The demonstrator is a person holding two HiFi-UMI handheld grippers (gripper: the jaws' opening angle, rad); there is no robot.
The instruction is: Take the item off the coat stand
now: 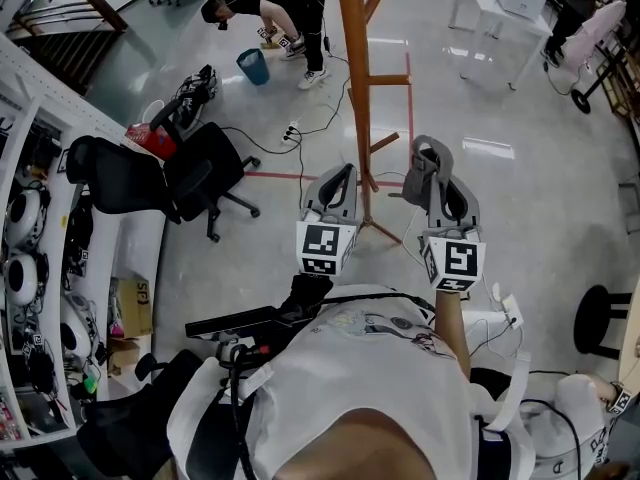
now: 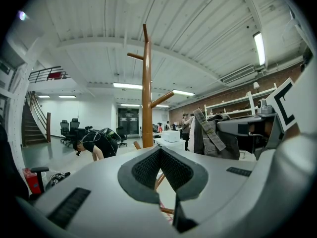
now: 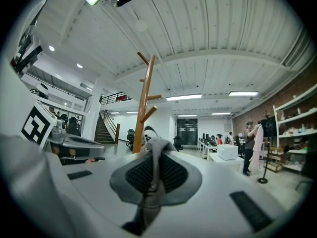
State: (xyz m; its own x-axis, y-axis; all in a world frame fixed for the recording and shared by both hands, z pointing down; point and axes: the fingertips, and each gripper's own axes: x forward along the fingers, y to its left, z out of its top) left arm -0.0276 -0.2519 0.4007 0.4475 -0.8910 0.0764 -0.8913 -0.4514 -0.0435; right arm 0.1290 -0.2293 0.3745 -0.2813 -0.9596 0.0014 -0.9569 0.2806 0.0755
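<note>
Right gripper (image 1: pixel 438 173): jaws clenched on grey fabric item (image 1: pixel 414 180), which hangs apart from the wooden coat stand (image 1: pixel 352 88). Left gripper (image 1: pixel 340 176): jaws closed, nothing between them.

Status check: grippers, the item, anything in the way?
Left gripper shut, empty. Right gripper shut on grey fabric item, hanging apart from coat stand. Visible pegs bare; stand just ahead of both grippers.
</note>
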